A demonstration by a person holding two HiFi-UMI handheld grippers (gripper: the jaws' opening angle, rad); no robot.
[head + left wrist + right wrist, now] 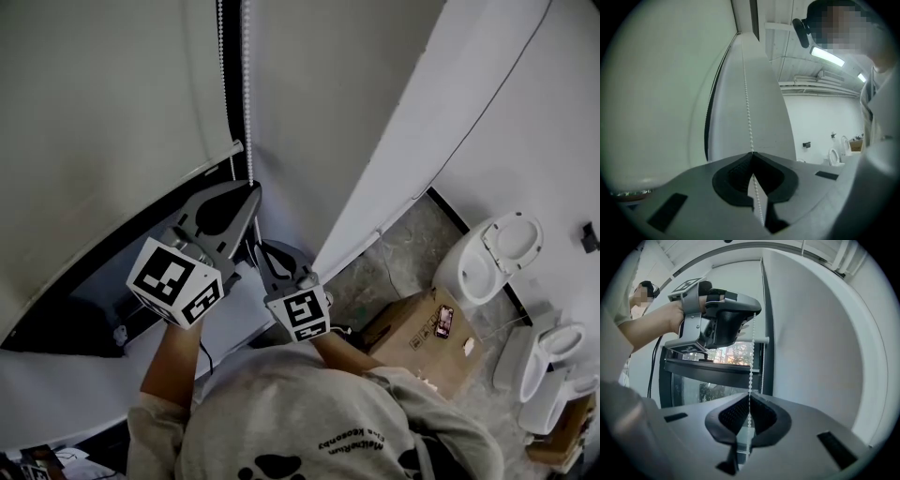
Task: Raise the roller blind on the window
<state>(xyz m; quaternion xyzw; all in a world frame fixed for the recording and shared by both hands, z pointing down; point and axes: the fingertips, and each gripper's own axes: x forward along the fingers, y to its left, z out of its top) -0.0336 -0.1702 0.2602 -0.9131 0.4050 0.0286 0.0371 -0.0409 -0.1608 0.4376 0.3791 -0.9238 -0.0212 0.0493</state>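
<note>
My left gripper (251, 191) and right gripper (255, 247) each clamp the bead chain (248, 94) mid-frame. Two strands hang beside one roller blind (94, 112), upper left.

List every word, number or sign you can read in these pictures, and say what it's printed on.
Shirt: two lines of small print, upside down in the head view, too blurred to read.
Marker cubes: black-and-white square codes, no words.
Cardboard box: no print readable.
No other text.
</note>
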